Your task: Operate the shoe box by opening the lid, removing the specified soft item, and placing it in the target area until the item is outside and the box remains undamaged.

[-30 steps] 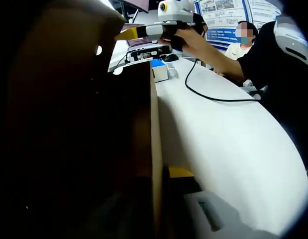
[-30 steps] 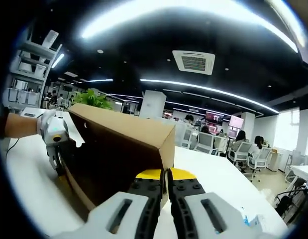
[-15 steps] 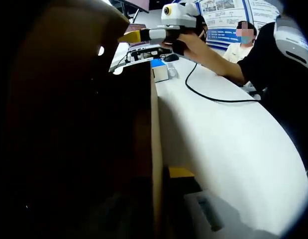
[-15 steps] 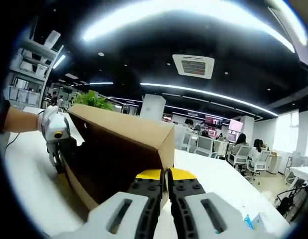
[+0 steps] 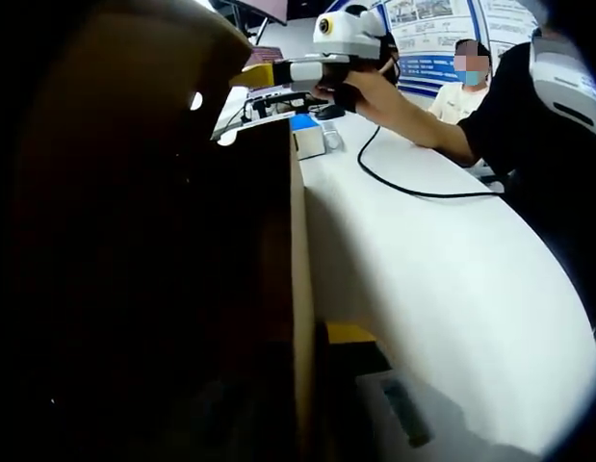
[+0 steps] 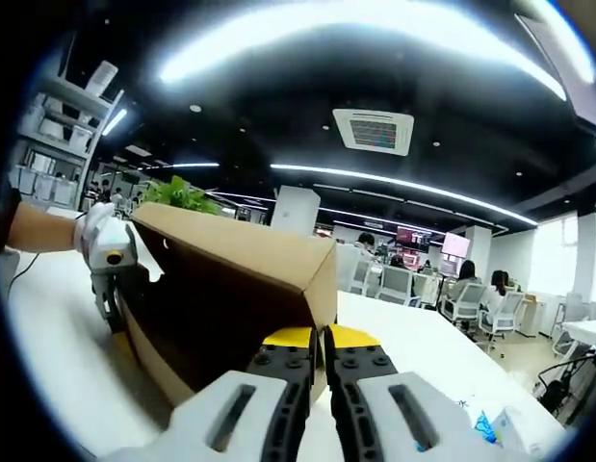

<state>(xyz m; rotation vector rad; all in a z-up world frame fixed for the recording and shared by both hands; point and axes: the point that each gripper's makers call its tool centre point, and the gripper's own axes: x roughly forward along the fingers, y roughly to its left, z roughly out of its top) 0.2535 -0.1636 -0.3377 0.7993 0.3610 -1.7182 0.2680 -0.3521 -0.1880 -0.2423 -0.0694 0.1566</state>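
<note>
The shoe box (image 6: pixel 230 308), a brown cardboard one, is sitting on a white table (image 5: pixel 452 289) with its lid (image 6: pixel 249 245) raised and tilted up over the dark interior. In the right gripper view, the right gripper (image 6: pixel 317 339) is pressing its yellow-tipped jaws together on the front edge of that lid, right at the corner nearest the camera, holding it up. At the far side of the box from that corner, the left gripper (image 6: pixel 113 289) is reaching down against the box's side, held by a gloved hand (image 6: pixel 95 231); whether its jaws are apart or together cannot be told, since in the left gripper view the box wall (image 5: pixel 278 289) is standing close in front of the camera and hiding most of them, with just a bit of yellow tip showing beside the wall. In that same view the right gripper (image 5: pixel 264 72) is meeting the lid's upper edge above the box, and a black cable (image 5: pixel 403 183) is trailing across the table beside the box. The box's inside is too dark to make out any soft item. Beyond the box a green plant (image 6: pixel 182 192) is standing, and people are sitting at desks farther off.
</note>
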